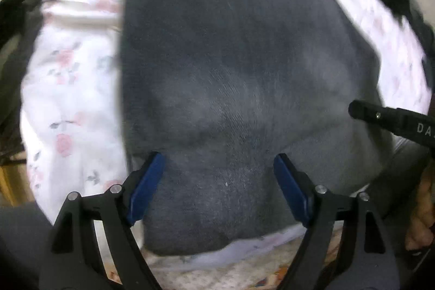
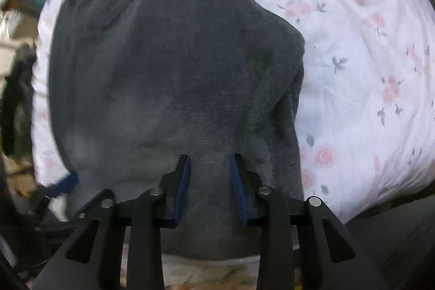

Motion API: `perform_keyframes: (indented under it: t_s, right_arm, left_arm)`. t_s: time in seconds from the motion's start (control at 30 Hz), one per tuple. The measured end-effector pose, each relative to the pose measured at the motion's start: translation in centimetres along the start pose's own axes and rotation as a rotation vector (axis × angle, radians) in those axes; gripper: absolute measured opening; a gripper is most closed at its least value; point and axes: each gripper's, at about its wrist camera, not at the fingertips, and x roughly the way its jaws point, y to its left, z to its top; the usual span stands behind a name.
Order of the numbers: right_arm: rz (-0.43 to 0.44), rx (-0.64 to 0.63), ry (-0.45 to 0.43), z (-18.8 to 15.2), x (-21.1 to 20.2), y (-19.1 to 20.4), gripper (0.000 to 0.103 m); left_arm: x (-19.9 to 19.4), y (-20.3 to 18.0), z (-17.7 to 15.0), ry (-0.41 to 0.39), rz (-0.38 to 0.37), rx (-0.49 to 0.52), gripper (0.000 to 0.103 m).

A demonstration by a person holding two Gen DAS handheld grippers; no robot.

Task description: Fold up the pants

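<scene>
On the floral bedsheet [image 2: 367, 59] the grey pants [image 1: 231, 59] lie folded over. Left gripper [image 1: 218, 186] wide apart, right gripper [image 2: 209, 186] partly apart; neither clamps cloth, probably released to let the fold settle.

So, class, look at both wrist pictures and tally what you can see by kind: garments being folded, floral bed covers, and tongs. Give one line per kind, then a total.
Grey pants: 1
White floral bed cover: 1
Tongs with blue pads: 2, the left tongs and the right tongs
Total: 4
</scene>
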Motion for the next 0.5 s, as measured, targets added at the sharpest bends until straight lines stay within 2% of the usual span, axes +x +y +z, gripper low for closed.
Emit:
perform_keyframes:
  t_s: [0.1,0.13,0.23,0.3,0.4,0.43,0.5]
  right_arm:
    - [0.109,0.010,-0.088,2.1,-4.2,0.0,0.035]
    - [0.128,-0.006,-0.125,3.1,-5.6,0.3,0.035]
    - [0.215,-0.045,-0.211,7.4,-9.6,1.2,0.035]
    - [0.262,-0.078,-0.257,11.3,-11.2,2.1,0.035]
    - [0.339,-0.123,-0.309,17.6,-12.3,3.4,0.036]
    - [0.355,-0.138,-0.307,19.6,-12.2,3.7,0.039]
    - [0.346,-0.164,-0.320,23.6,-11.4,4.6,0.061]
  left_arm:
    - [-4.8,0.8,1.8,-0.132,-0.048,-0.029,0.081]
    - [-6.9,1.0,3.3,-0.197,-0.044,-0.022,0.081]
    - [-10.5,1.5,8.3,-0.323,-0.003,0.010,0.081]
    - [-11.9,2.6,13.0,-0.375,0.018,0.016,0.081]
    - [-11.9,4.5,19.7,-0.403,0.001,-0.005,0.080]
    - [-11.6,4.9,21.6,-0.417,-0.013,-0.003,0.080]
    - [-10.4,4.9,25.0,-0.444,-0.010,0.018,0.080]
